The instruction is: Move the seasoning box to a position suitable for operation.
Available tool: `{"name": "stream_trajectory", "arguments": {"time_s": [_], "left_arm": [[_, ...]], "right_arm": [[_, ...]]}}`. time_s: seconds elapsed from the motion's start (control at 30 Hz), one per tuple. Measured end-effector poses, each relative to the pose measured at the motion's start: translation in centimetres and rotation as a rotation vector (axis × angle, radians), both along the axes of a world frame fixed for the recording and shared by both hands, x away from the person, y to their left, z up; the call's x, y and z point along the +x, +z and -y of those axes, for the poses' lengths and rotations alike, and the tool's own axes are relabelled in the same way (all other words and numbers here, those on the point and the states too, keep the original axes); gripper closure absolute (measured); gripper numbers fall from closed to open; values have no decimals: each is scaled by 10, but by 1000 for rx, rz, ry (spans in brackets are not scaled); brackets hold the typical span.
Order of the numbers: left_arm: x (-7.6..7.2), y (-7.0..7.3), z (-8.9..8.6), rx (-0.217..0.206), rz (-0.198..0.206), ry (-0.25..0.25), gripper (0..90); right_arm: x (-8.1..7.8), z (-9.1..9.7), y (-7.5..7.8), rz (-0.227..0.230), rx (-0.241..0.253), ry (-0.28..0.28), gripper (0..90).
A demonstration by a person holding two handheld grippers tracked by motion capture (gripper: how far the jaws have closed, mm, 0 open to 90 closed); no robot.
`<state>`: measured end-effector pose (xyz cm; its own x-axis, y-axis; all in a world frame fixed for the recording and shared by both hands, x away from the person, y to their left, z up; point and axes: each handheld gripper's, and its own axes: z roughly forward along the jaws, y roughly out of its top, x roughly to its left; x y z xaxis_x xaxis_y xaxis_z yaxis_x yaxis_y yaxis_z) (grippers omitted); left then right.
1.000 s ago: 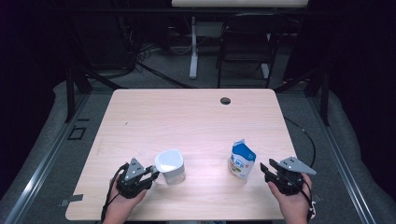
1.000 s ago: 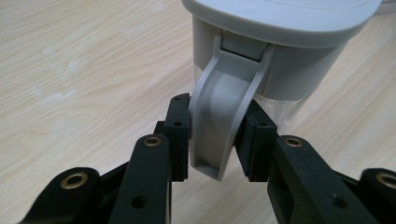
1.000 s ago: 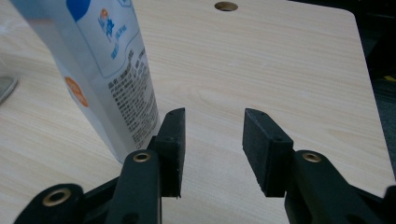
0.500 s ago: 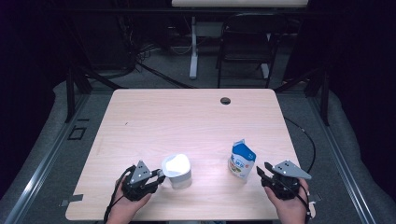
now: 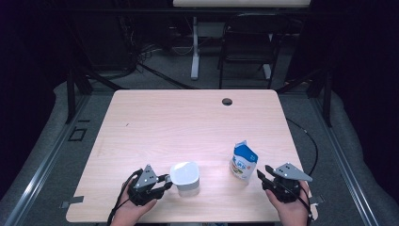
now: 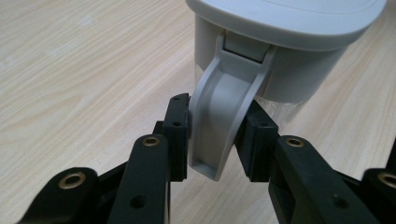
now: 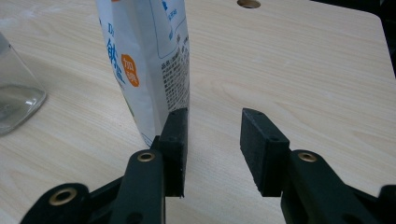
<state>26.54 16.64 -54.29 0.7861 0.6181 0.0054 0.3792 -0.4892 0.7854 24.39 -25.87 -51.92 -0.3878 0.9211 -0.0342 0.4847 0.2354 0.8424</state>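
My left gripper (image 5: 162, 180) sits near the front edge of the wooden table (image 5: 188, 122), and its two black jaws are closed on the grey handle (image 6: 219, 126) of the jug (image 5: 185, 177), a clear-walled container with a pale grey lid (image 6: 289, 18). In the left gripper view the left pad lies flat against the handle's side and the right pad presses the other side, so I have hold of the handle about midway down its curve, roughly half closed. The jug stands on the table just beside that gripper. My right gripper (image 5: 263, 178) rests near the front right of the table, with its jaws parted about halfway and bare tabletop between them; they have just been opening a little, with nothing between them. The blue and white carton (image 5: 244, 161) stands upright just beyond it, between the jug and my right hand (image 5: 292, 209). In the right gripper view the carton (image 7: 149, 60) rises right behind my left pad (image 7: 175, 140), so close that I cannot tell whether the two touch, while the right pad stands well clear of it. The glassy base of the jug (image 7: 16, 100) shows at the left edge of that view. A small round hole (image 5: 227, 101) lies near the table's far edge.
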Motion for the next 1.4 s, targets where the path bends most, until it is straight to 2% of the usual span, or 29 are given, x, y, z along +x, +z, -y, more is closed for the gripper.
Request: {"name": "stream_trajectory", "arguments": {"time_s": [0.1,0.3,0.37,0.4,0.47,0.53,0.67,0.8,0.87,0.97,1.07,1.17,1.23,1.4], "left_arm": [[1,0,-4,-2,-1,40,638],[1,4,-12,-8,-17,74,624],[1,6,-14,-25,-34,75,597],[1,7,-15,-31,-41,71,589],[-4,10,-18,-55,-42,63,586],[-7,12,-20,-58,-36,67,587],[-11,21,-27,-88,-26,72,597],[-12,31,-31,-95,1,81,647],[-12,34,-31,-112,11,92,693],[-12,40,-32,-128,23,96,767],[-11,43,-30,-132,30,96,835],[-10,48,-25,-147,33,87,895],[-9,51,-21,-142,33,79,899],[-4,55,-12,-148,15,70,900]], "right_arm": [[-1,-1,0,7,7,-1,622],[-7,-2,2,4,18,3,599],[-10,-4,3,-8,-1,7,607],[-11,-4,3,-11,5,10,620],[-15,-5,4,-20,7,14,639],[-19,-6,5,-27,-8,23,653],[-29,-9,8,-17,-5,51,700],[-37,-15,13,11,-9,82,748],[-38,-19,14,20,-4,96,759],[-39,-26,13,34,2,110,757],[-38,-34,10,38,3,131,716],[-38,-41,9,35,7,160,740],[-37,-45,10,29,-13,179,748],[-34,-50,9,18,-21,207,759]]}}
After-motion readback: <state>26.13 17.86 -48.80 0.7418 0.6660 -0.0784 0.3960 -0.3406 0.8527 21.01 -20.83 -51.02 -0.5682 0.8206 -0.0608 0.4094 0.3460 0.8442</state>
